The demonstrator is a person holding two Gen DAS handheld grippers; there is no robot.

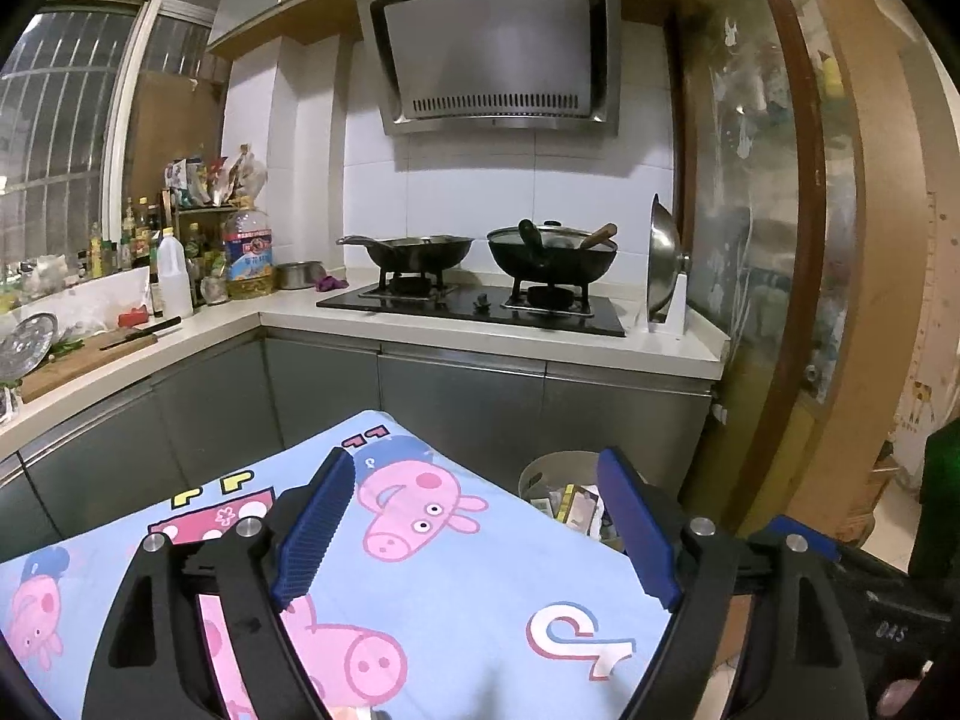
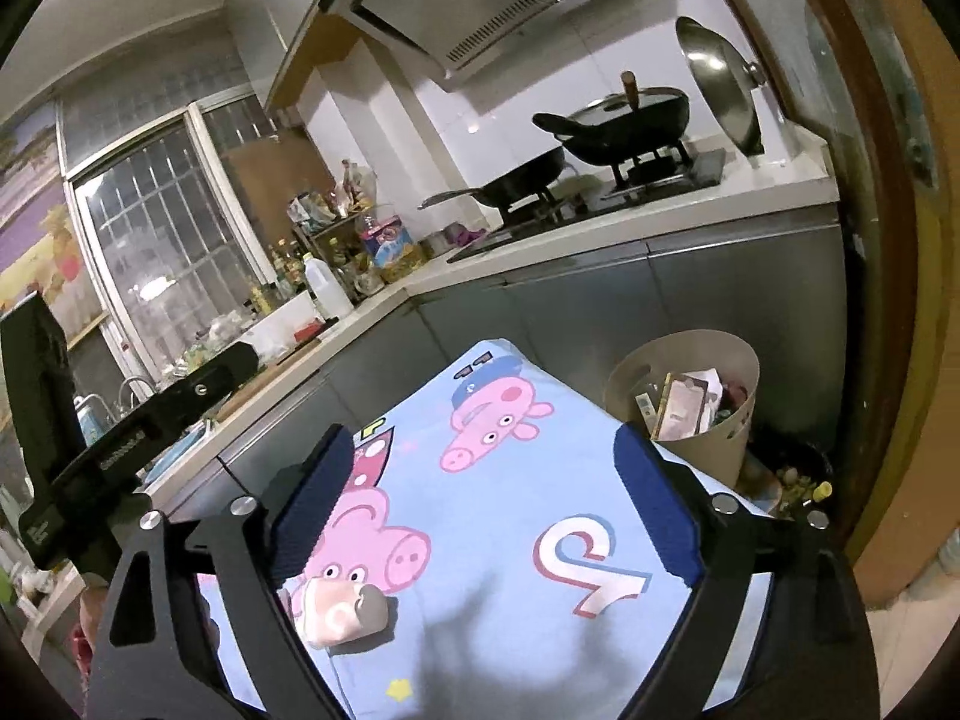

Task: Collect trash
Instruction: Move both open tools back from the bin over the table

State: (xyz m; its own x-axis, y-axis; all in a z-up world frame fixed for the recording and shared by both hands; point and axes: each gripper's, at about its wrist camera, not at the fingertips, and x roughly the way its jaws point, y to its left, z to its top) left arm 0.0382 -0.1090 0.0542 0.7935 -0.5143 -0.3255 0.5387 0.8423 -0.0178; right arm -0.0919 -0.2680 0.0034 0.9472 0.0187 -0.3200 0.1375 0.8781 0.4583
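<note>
A beige trash bin [image 2: 729, 450] holding several wrappers and cartons stands on the floor past the table's far right corner; in the left wrist view the bin [image 1: 549, 471] is partly hidden behind the table. A crumpled pink-and-white scrap with a grey end [image 2: 342, 609] lies on the cartoon-pig tablecloth [image 2: 516, 480], close to my right gripper's left finger and free of both pads. My right gripper [image 2: 485, 437] is open above the cloth. My left gripper [image 1: 477, 459] is open too, over the cloth [image 1: 480, 576], with nothing between its blue pads.
Grey cabinets and a white counter [image 1: 480, 333] run behind the table, with a stove and two black woks [image 1: 552, 255]. A dark container of scraps [image 2: 792, 474] sits on the floor right of the bin. A wooden door frame [image 1: 840, 240] closes the right side.
</note>
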